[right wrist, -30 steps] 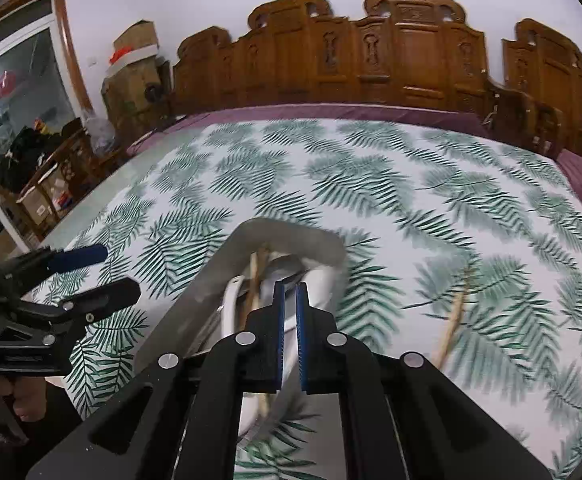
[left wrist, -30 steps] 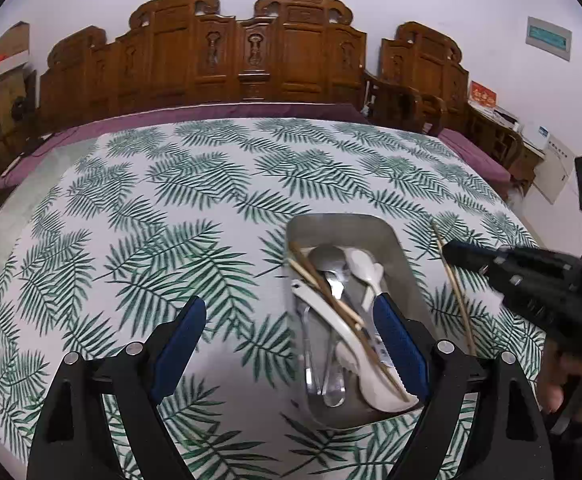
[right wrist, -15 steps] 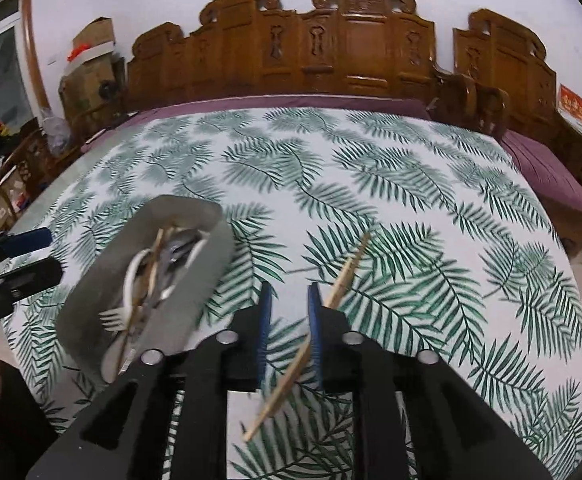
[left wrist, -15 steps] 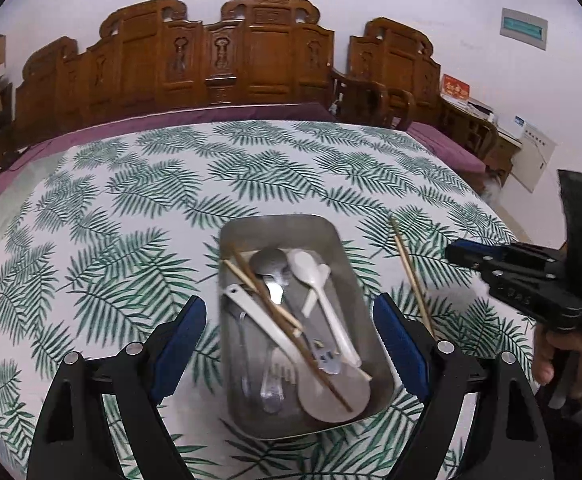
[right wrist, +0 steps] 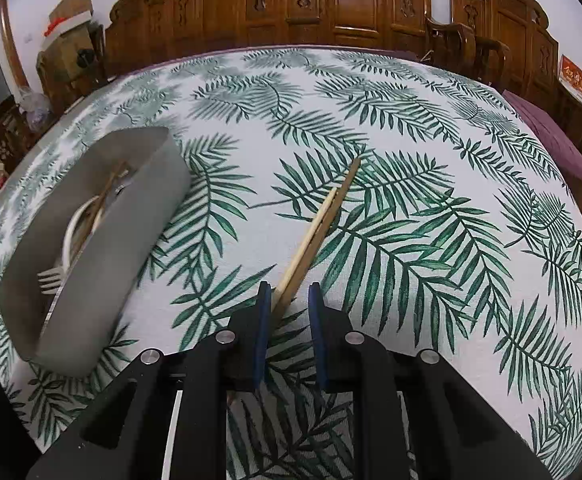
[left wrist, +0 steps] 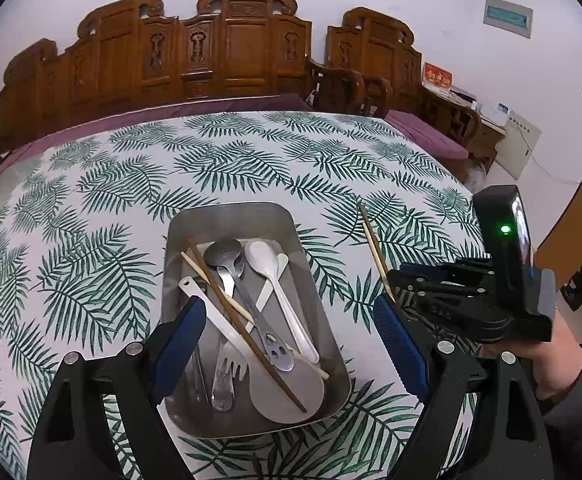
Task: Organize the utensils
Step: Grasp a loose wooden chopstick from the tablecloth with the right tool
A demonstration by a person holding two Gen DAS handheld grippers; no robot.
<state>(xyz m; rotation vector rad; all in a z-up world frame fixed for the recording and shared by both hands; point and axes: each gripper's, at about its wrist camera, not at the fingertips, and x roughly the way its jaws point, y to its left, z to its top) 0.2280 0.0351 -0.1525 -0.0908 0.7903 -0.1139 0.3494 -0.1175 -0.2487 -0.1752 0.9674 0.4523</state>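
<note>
- Your right gripper (right wrist: 287, 300) stands slightly parted astride the near end of the chopsticks (right wrist: 319, 228), which lie on the tablecloth (right wrist: 431, 184) right of the metal tray (right wrist: 103, 256); nothing clenched yet, evidently lined up for a pick.
- Your left gripper (left wrist: 287, 344) stands wide, empty, straddling the tray's near half (left wrist: 231, 216); probably to steady it.

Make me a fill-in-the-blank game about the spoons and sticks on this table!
1. The metal tray stands on a cloth printed with green ____.
2. The fork lies ____ the tray.
3. The chopsticks outside the tray lie on the ____.
4. The right gripper has the ____ between its jaws.

Missing words: leaves; inside; tablecloth; chopsticks
</note>
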